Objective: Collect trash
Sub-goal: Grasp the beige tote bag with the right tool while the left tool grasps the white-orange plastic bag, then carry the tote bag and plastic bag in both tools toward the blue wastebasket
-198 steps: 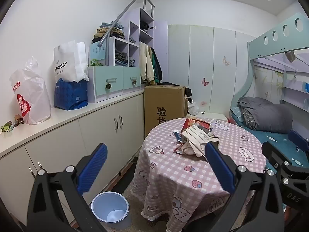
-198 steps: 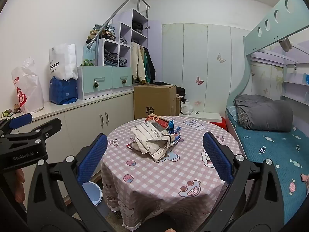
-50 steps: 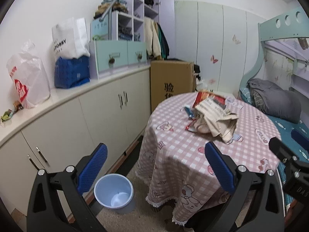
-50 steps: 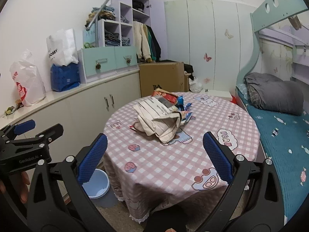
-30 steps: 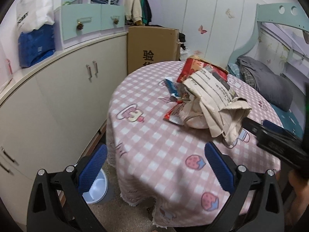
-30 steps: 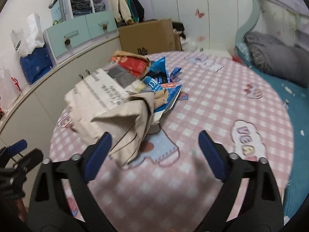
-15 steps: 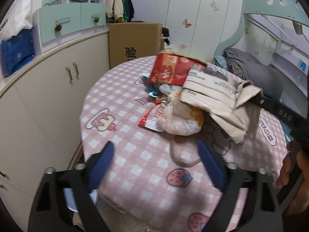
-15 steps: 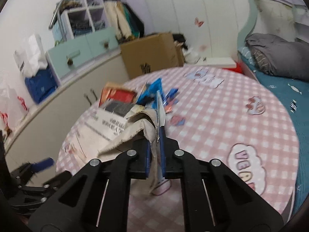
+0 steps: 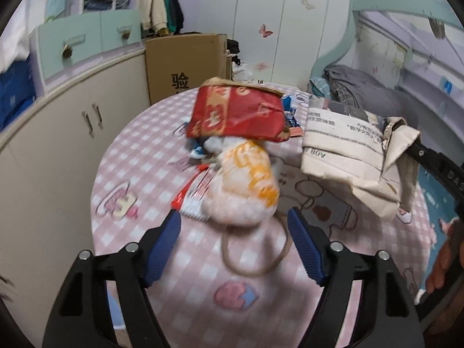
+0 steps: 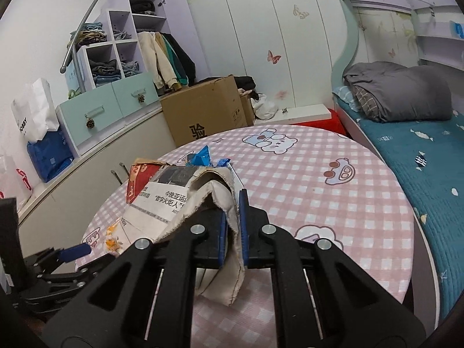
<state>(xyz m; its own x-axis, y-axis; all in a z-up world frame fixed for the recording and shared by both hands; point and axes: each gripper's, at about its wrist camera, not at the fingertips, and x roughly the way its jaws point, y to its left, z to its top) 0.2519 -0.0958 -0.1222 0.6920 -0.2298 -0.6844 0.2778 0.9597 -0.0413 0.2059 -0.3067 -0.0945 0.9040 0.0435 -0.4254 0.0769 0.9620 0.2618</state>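
Left gripper (image 9: pixel 233 226): jaws wide open, holding nothing, low over the table (image 9: pixel 121 156) and lined up on a crumpled white-and-orange plastic bag (image 9: pixel 246 185). The bag sits between the blue pads but I can't tell whether either pad touches it; the view is motion-blurred.

Trash pile, left to right in the left wrist view: a red-and-white wrapper (image 9: pixel 190 195) part under the bag, a red snack bag (image 9: pixel 237 114) propped on top behind it, blue wrappers (image 9: pixel 290 116) at the back. All mid-table, left of centre.

Right gripper (image 10: pixel 232 223): jaws nearly shut, clamped on a fold of the canvas tote bag (image 10: pixel 185 200). The tote appears lifted and hanging off to the right of the pile. Its loop handle (image 9: pixel 255 249) lies on the cloth right under the plastic bag.

Risks, my read:
- Closing left jaws here could catch the handle along with the bag, then the two grippers pull against each other.
- Red snack bag leans on the pile; pulling the plastic bag could topple it or scatter wrappers.
- Pinch on the tote is only a fabric edge, so it could slip.

Room: table's left edge is near the pile, cabinets (image 9: pixel 58 145) beyond it. The right half of the tabletop is open up to the bed (image 10: pixel 420 159).
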